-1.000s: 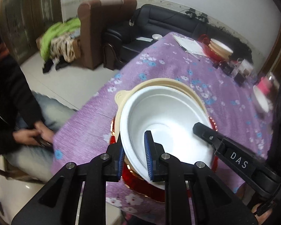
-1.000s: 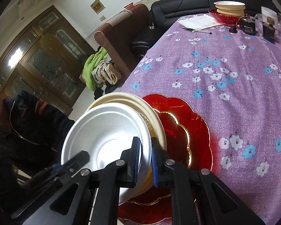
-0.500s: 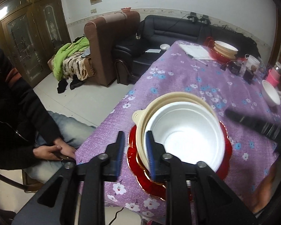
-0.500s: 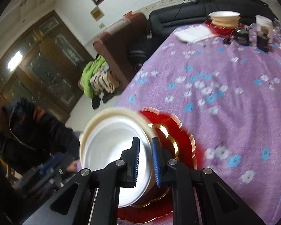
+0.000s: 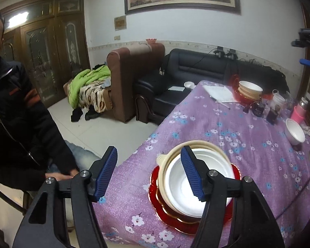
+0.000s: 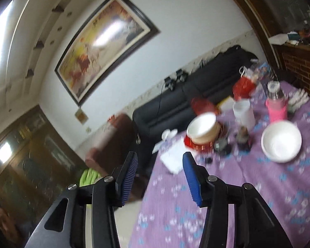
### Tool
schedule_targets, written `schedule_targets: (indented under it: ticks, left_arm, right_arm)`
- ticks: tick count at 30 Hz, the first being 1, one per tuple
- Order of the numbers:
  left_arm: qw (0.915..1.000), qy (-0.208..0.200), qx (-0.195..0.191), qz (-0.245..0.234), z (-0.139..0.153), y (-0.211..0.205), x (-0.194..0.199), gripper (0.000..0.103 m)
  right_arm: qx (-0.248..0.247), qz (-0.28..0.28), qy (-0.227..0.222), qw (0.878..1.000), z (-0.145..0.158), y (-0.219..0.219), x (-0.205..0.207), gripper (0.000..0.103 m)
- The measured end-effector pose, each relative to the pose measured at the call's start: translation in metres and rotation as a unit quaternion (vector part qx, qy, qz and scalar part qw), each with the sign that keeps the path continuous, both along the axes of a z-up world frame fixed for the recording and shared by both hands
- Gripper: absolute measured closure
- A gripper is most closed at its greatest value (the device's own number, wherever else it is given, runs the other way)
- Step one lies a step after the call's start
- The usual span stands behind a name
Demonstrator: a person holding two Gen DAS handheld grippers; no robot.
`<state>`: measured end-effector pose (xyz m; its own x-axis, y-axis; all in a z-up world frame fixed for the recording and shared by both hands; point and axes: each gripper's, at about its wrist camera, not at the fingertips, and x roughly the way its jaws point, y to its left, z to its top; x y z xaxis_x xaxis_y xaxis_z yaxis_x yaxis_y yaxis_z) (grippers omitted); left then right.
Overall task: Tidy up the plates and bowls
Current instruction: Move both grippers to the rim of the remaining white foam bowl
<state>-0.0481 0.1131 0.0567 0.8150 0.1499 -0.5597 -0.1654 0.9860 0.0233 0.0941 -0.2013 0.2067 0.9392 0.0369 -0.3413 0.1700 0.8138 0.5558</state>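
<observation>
- the left gripper (image 5: 148, 173) is standing spread with nothing between its pads; its jaws have just been opening, and it is hovering over the near end of the table (image 5: 248, 140).
- the right gripper (image 6: 160, 175) is also standing spread and empty, its jaws just opening too, pointing toward the far end of the table.
- the white bowl (image 5: 196, 188) is sitting nested in the cream bowl (image 5: 165, 165), which is resting on the red plate (image 5: 175, 221) near the table's edge; that stack looks finished.
- a loose white bowl (image 6: 281, 141) is lying alone on the purple cloth, near the pink bottle (image 6: 277, 105); a second stack (image 6: 202, 132) is standing at the far end.
- judging by this, the loose bowl is likely the next pick: approaching its rim with the jaws wide, one pad inside and one outside, and closing only once the gripper is steady, seems wise.
- keeping clear of the bottle and the small dark jars beside it is going to matter.
- the right view is smeared by motion blur, so the small things around the far stack are hard to make out.
- the near side of the red plate is being hidden behind the left gripper's finger.
</observation>
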Motion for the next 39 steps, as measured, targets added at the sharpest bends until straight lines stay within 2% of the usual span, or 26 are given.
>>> schedule_targets:
  ticks: [2,6,8,11,14,17,20,27,31,34,37,39]
  left_arm:
    - [0.9999,-0.005,0.003,-0.012,0.001,-0.008,-0.002,0.04]
    - [0.9977,0.015,0.003,-0.065,0.0,-0.042,0.005,0.04]
    - [0.9951,0.028,0.0,-0.095,-0.001,-0.062,0.006,0.04]
    - [0.9852,0.063,-0.019,-0.158,-0.004,-0.102,0.011,0.04]
    - [0.9683,0.105,-0.045,-0.222,-0.007,-0.148,0.026,0.04]
    - [0.955,0.142,-0.062,-0.253,-0.012,-0.188,0.042,0.04]
    - [0.9487,0.163,-0.081,-0.258,-0.017,-0.224,0.063,0.04]
    - [0.9546,0.159,-0.129,-0.216,-0.02,-0.273,0.131,0.04]
    - [0.9539,0.168,-0.149,-0.199,-0.036,-0.299,0.175,0.04]
    - [0.9502,0.174,-0.163,-0.201,-0.046,-0.316,0.195,0.04]
    - [0.9426,0.18,-0.18,-0.216,-0.052,-0.345,0.215,0.04]
    - [0.9397,0.184,-0.179,-0.226,-0.057,-0.368,0.227,0.04]
  right_arm:
    - [-0.002,0.009,0.016,1.0,-0.002,-0.005,0.007,0.054]
    - [-0.008,0.05,0.057,0.997,-0.053,-0.006,-0.004,0.054]
    - [-0.001,0.075,0.088,0.993,-0.088,-0.012,-0.013,0.054]
    - [-0.003,0.092,0.13,0.987,-0.127,-0.023,-0.023,0.054]
    - [-0.003,0.088,0.174,0.981,-0.159,-0.055,-0.033,0.054]
    - [0.001,0.068,0.193,0.979,-0.178,-0.09,-0.044,0.054]
    - [-0.01,0.035,0.201,0.979,-0.189,-0.127,-0.054,0.054]
    - [0.03,-0.028,0.184,0.982,-0.198,-0.204,-0.072,0.054]
    - [0.047,-0.072,0.163,0.983,-0.195,-0.241,-0.073,0.054]
    - [0.063,-0.105,0.154,0.98,-0.199,-0.266,-0.068,0.054]
    - [0.073,-0.127,0.158,0.976,-0.206,-0.283,-0.059,0.054]
    - [0.089,-0.123,0.162,0.975,-0.212,-0.288,-0.053,0.054]
